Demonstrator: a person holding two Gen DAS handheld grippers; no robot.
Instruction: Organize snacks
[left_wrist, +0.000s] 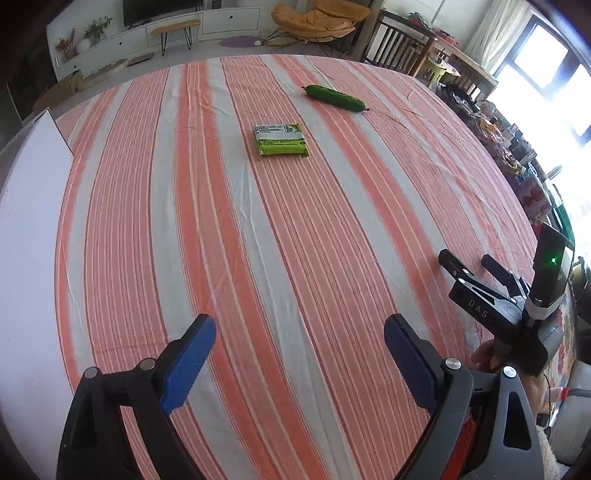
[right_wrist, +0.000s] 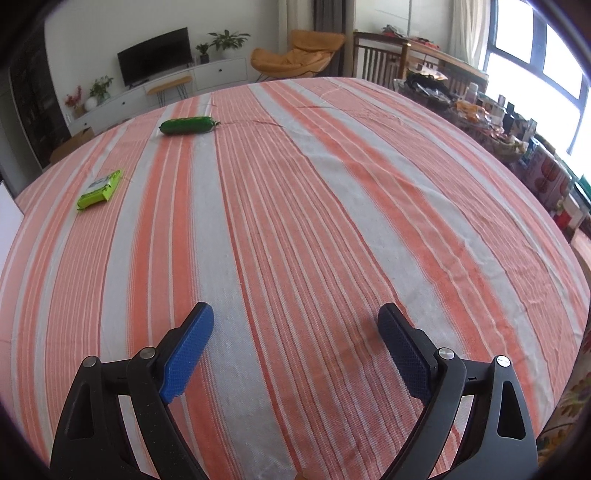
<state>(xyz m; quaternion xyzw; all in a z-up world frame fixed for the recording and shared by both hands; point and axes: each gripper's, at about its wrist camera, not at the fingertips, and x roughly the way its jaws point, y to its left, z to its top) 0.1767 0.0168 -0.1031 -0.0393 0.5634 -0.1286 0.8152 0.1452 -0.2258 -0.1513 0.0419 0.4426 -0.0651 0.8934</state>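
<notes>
A white flat-sided box or board (left_wrist: 31, 221) sits at the left edge of the bench (left_wrist: 295, 258); only its outer face shows, so what it holds cannot be told. The bench is covered by an orange-and-grey striped cloth (right_wrist: 314, 221). On the cloth lie two snacks: a light green flat packet (left_wrist: 280, 140) near the middle, and beyond it, apart from it, a dark green sausage-shaped pack (left_wrist: 336, 98) lying on its side. In the right wrist view both sit far off to the left, the packet (right_wrist: 100, 189) nearer than the sausage pack (right_wrist: 187, 125).

The left claw (left_wrist: 299, 332) hovers low over the near cloth, blue pads spread wide, released and gripping nothing. The right claw (right_wrist: 295, 321) is likewise released, empty, pointing across the bench; in the left wrist view it (left_wrist: 469, 260) appears at the right, angled toward the far side, with fingers of a hand (left_wrist: 487, 356) around its handle
</notes>
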